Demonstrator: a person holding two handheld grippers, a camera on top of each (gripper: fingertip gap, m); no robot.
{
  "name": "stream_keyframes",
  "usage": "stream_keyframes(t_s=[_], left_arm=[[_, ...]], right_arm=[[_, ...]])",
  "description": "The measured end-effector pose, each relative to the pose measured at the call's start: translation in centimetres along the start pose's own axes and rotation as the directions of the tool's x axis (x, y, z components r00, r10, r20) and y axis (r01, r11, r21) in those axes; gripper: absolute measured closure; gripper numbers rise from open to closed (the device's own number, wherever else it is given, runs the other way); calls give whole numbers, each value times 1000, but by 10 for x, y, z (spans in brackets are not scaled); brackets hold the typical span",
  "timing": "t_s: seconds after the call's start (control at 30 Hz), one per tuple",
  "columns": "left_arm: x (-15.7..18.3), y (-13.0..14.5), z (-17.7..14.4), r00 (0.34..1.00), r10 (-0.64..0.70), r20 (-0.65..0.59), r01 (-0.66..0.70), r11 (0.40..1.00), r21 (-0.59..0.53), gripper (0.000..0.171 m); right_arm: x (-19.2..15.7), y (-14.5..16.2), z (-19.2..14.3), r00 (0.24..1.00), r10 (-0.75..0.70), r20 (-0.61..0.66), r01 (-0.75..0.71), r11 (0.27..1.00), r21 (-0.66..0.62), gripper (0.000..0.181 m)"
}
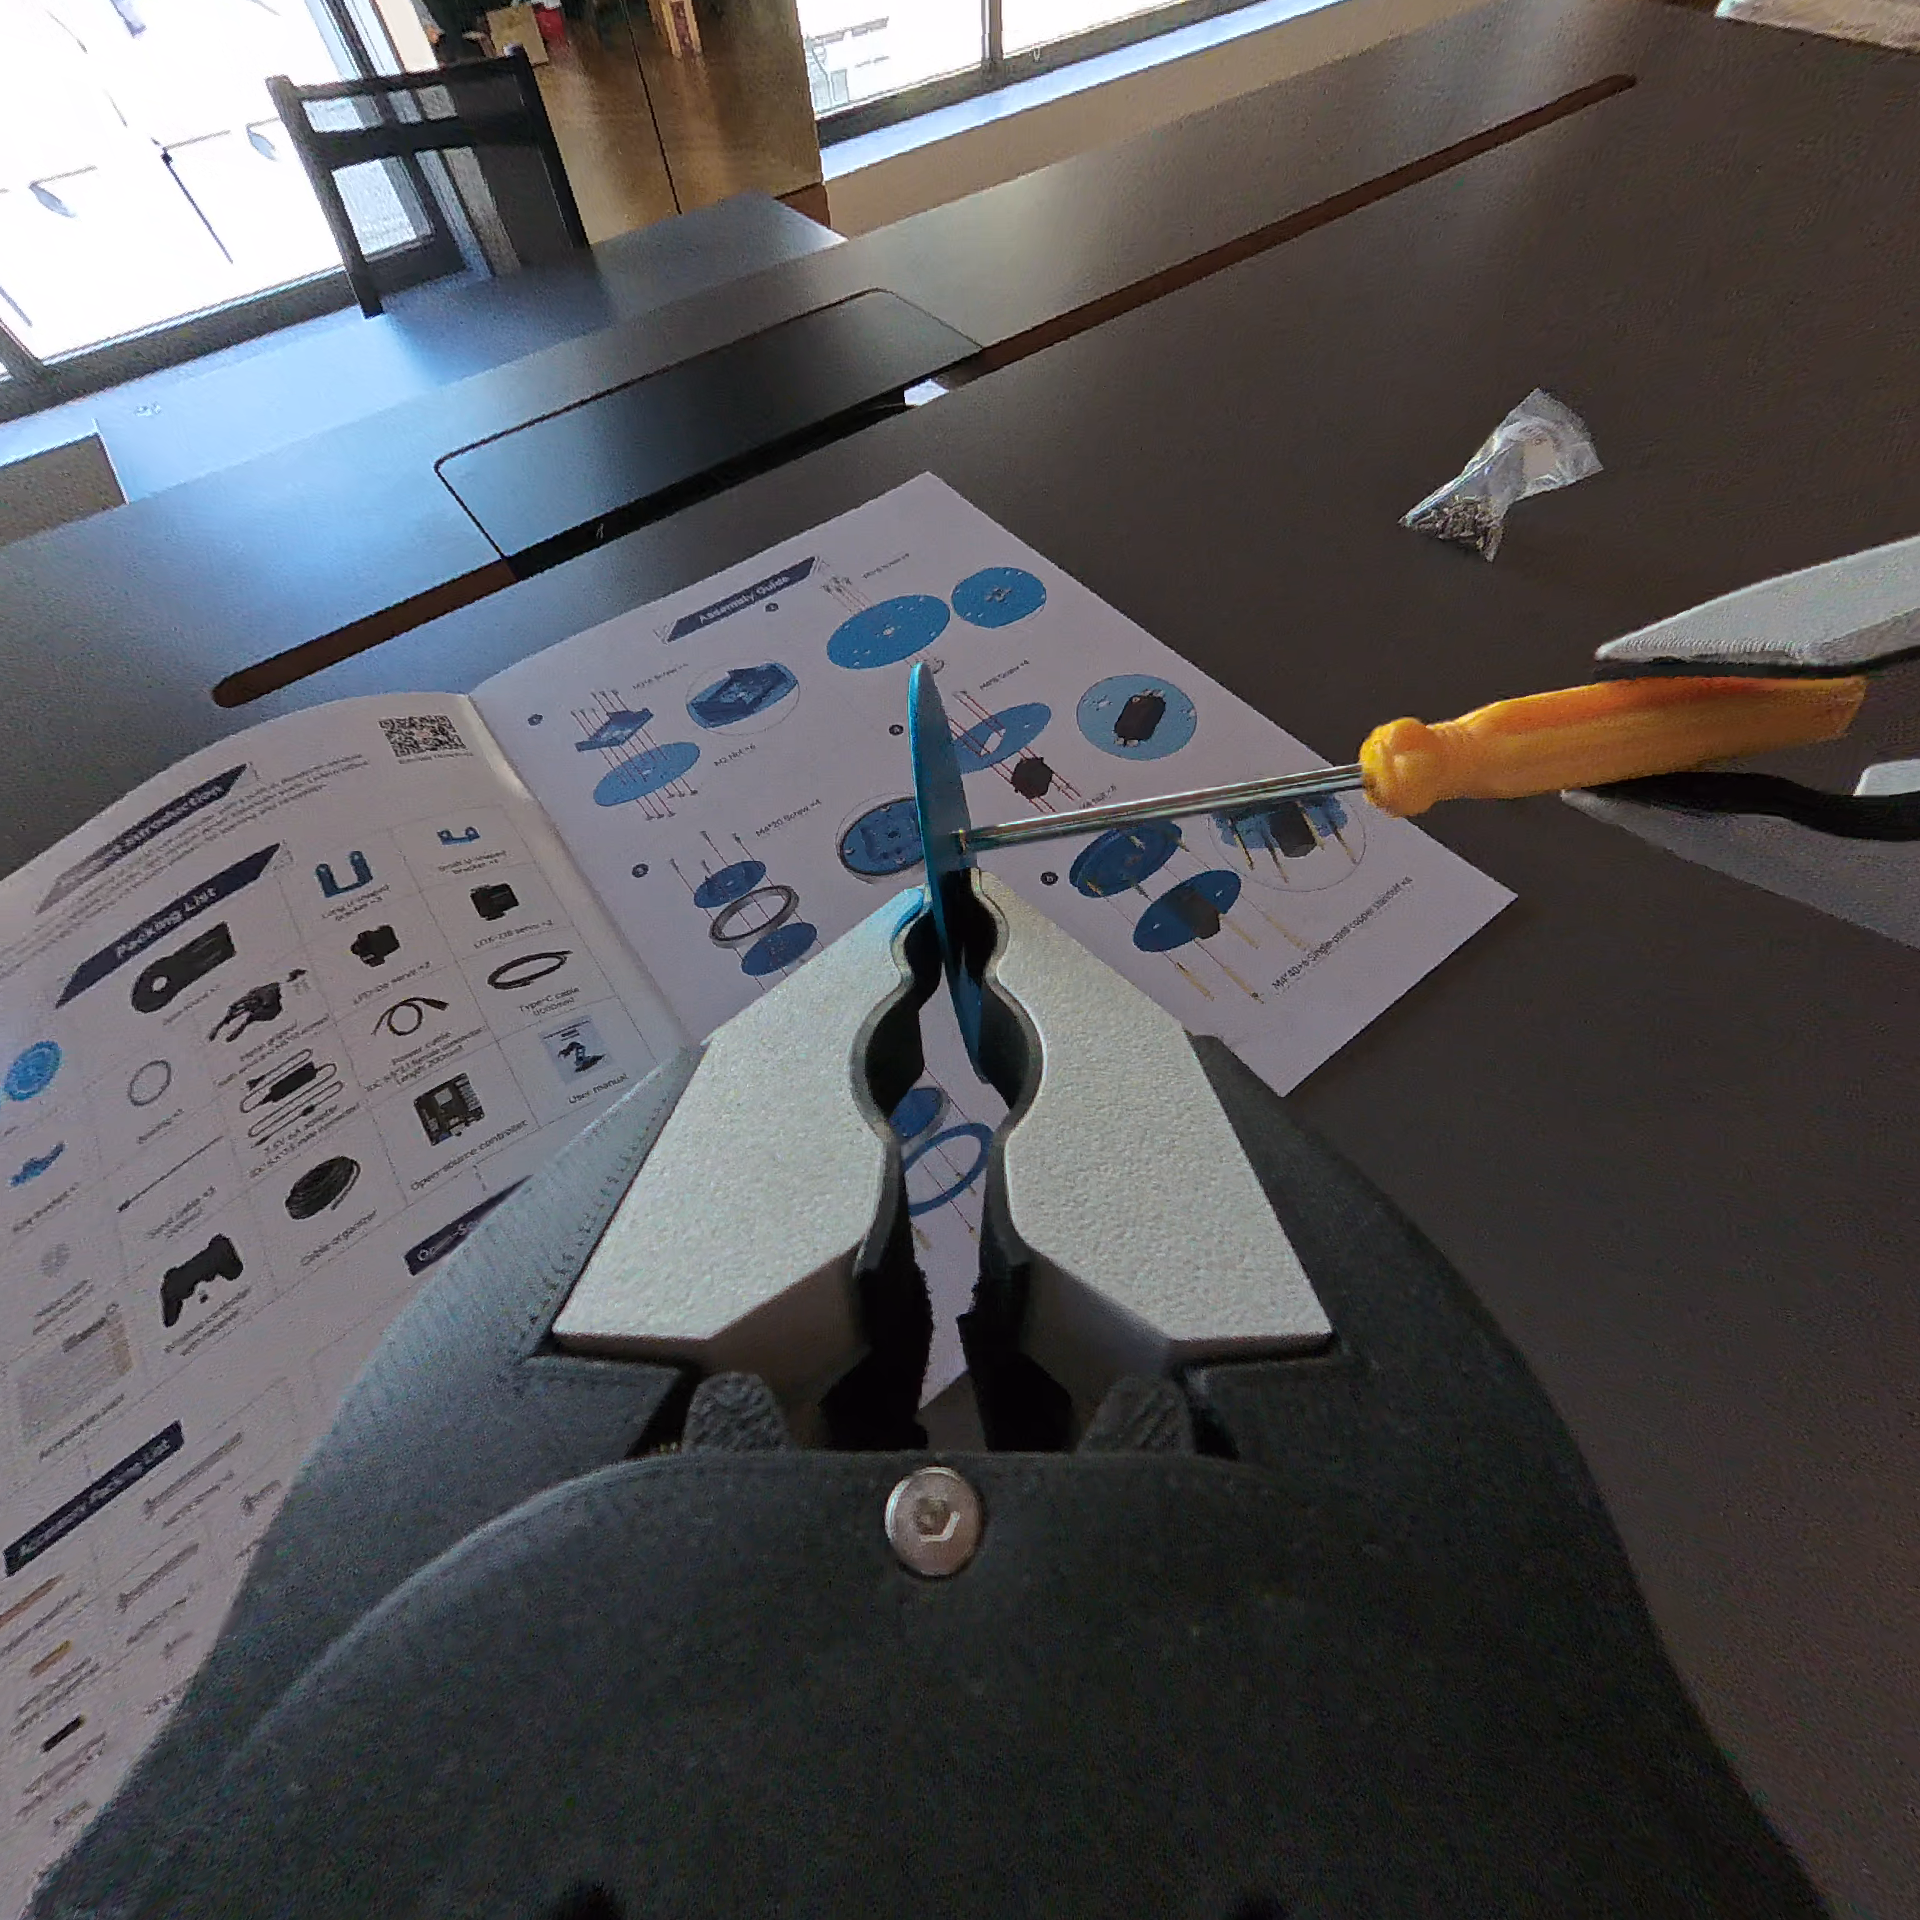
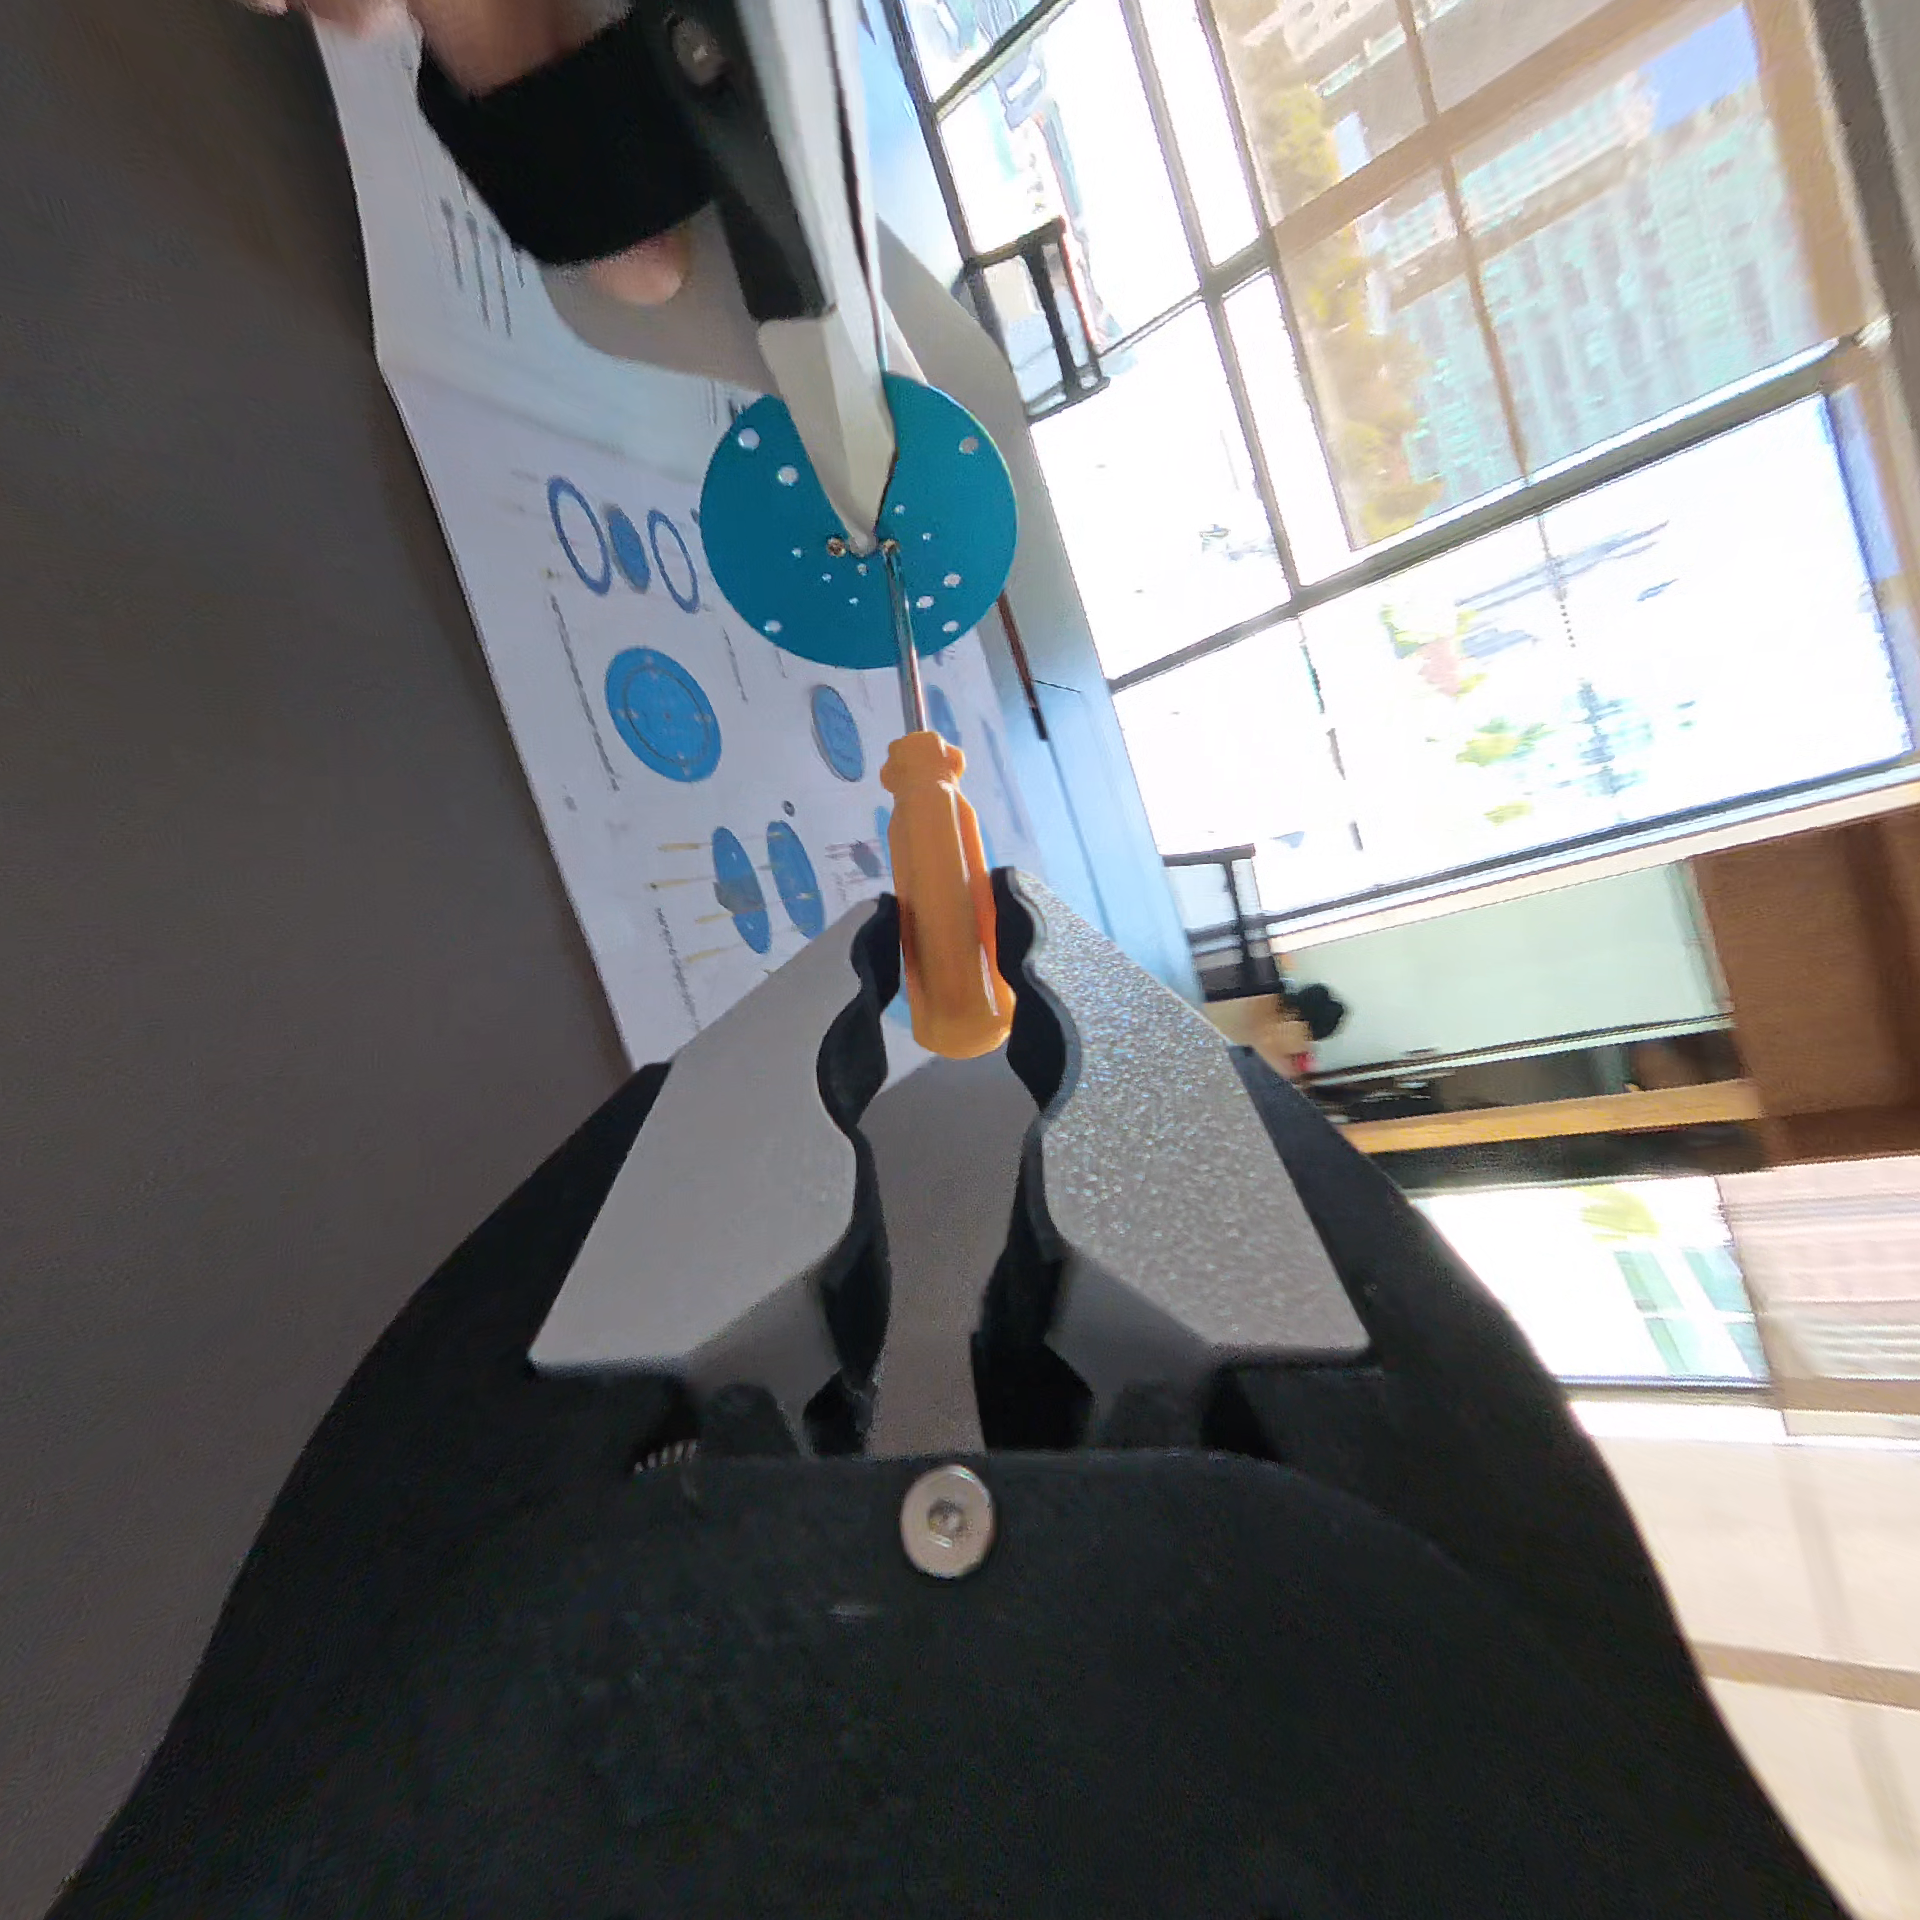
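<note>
Daylight floods through blown-out windows, leaving the dark table dim. Wide-angle distortion bends the edges; the right wrist view is slightly motion-blurred.

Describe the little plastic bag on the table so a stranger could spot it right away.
On the dark table, look beyond the open instruction sheet, toward its far right. The small clear bag lies alone there, crumpled, with tiny metal parts in it.

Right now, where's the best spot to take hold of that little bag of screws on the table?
Grip the clear bag of screws at its puffed upper end, coming from above. The screws are bunched in the lower corner, and the bag lies flat on the dark table, so the raised empty plastic probably gives fingers something to pinch.
</note>
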State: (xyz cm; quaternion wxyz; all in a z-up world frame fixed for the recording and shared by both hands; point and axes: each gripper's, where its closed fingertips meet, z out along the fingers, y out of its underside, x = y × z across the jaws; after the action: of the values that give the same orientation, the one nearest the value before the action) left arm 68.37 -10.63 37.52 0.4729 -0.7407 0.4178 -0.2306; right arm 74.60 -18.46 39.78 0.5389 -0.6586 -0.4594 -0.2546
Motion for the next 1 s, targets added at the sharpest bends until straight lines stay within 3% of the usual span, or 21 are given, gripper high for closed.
stream_keyframes(t_s=[0.13, 0.27, 0.37, 0.47, 0.63, 0.8, 0.83, 0.9, 1.0], left_arm=[[-2, -5, -1, 998, 49, 34, -50, 998, 30, 171], [-4, -6, 0, 996, 72, 51, -74, 996, 39, 171], [-5, -7, 0, 996, 73, 55, -75, 996, 51, 171], [-5, -10, -1, 996, 72, 59, -76, 995, 63, 171], [-5, -10, 1, 994, 92, 67, -96, 993, 65, 171], [-6, -12, 1, 996, 71, 57, -75, 994, 79, 171], [-7, -14, 0, 995, 73, 62, -78, 993, 89, 171], [-8, -17, -2, 994, 80, 74, -88, 990, 106, 170], [-6, -24, -5, 986, 126, 110, -140, 982, 130, 170]], right_arm=[[-1, 0, 1, 968, 228, 102, -232, 972, 29, 165], [-2, 3, 4, 877, 435, 206, -450, 892, 31, 165], [-4, 5, 6, 764, 581, 280, -607, 795, 8, 165], [-6, 8, 8, 600, 714, 362, -756, 654, -36, 165], [-8, 12, 11, 399, 807, 435, -873, 480, -90, 165], [-10, 13, 12, 546, 740, 394, -792, 609, -47, 164], [-10, 12, 12, 536, 747, 393, -800, 598, -46, 164], [-11, 12, 13, 418, 803, 425, -865, 495, -84, 165], [-9, 13, 14, 101, 863, 494, -959, 217, -184, 165]])
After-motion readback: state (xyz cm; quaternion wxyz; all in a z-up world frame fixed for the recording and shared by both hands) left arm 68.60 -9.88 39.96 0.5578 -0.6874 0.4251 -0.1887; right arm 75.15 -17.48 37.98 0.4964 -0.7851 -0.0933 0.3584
